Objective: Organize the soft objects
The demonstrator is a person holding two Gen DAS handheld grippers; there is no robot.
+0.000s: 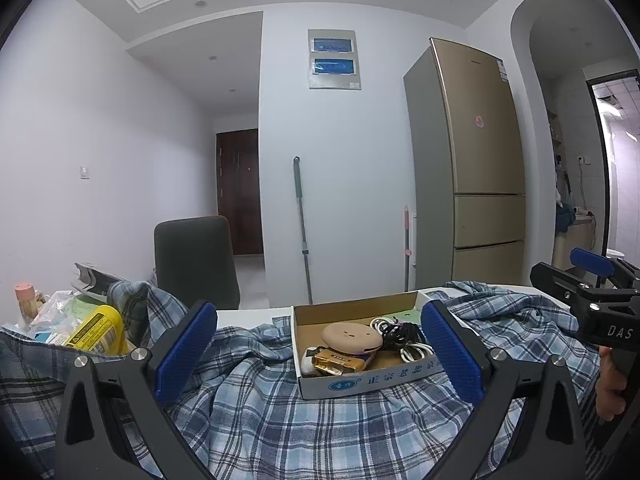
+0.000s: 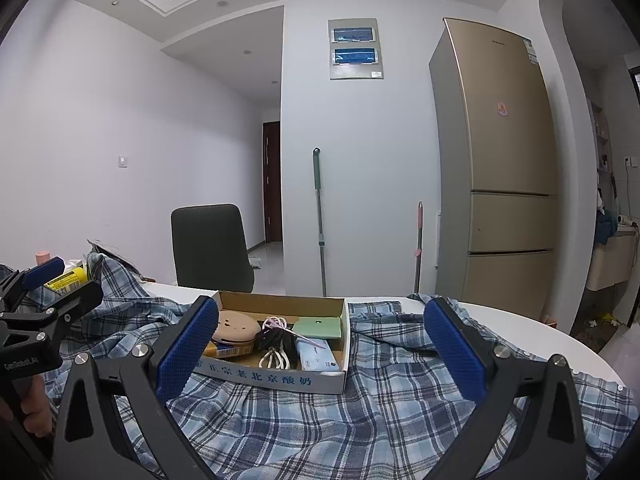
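Observation:
A blue plaid shirt (image 1: 288, 412) lies spread and rumpled over the white table, also under my right gripper as the plaid shirt (image 2: 360, 420). On it sits a shallow cardboard box (image 1: 352, 382) holding a round pink pad, cables and small packets; the same box (image 2: 280, 378) shows in the right wrist view. My left gripper (image 1: 320, 352) hovers open just above the shirt, its fingers framing the box. My right gripper (image 2: 322, 352) is open too, at the same height, nothing between its blue pads. Each gripper appears at the edge of the other's view.
A pile with a yellow bottle (image 1: 100, 330) and packets lies at the table's left. A dark chair (image 2: 210, 248) stands behind the table. Beyond are a mop (image 2: 320, 220), a gold fridge (image 2: 504, 160) and the table's bare right edge (image 2: 560, 340).

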